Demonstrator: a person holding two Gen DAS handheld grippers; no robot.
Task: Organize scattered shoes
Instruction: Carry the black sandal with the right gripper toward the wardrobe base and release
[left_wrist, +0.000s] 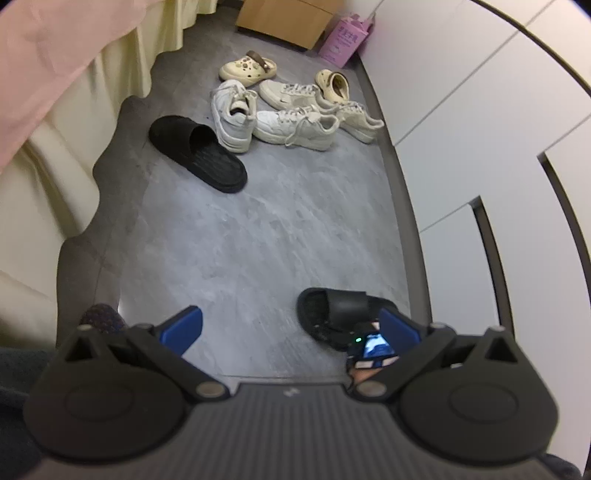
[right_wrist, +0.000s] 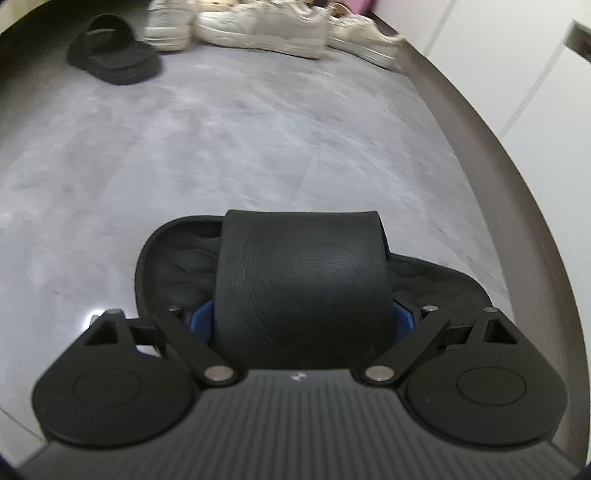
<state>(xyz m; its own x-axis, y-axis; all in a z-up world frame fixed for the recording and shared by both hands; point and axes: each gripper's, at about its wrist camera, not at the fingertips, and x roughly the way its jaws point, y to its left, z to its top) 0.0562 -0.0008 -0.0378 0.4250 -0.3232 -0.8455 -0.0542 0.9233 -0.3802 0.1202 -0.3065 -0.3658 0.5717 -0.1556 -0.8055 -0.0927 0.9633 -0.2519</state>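
- Black slipper (right_wrist: 301, 280) sits on the grey floor (right_wrist: 221, 155), its strap clamped between the right gripper's (right_wrist: 301, 317) fingers.
- Left gripper (left_wrist: 291, 325) spread wide, holding nothing.
- Second black slipper (left_wrist: 197, 153) lies beside the pale sneakers (left_wrist: 295, 127).

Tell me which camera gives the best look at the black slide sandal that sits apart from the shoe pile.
The right wrist view: the black slide sandal fills the frame, its strap sitting between the right hand-held gripper fingers. The left wrist view shows it smaller, near the cabinet, partly hidden behind that view's own gripper finger.
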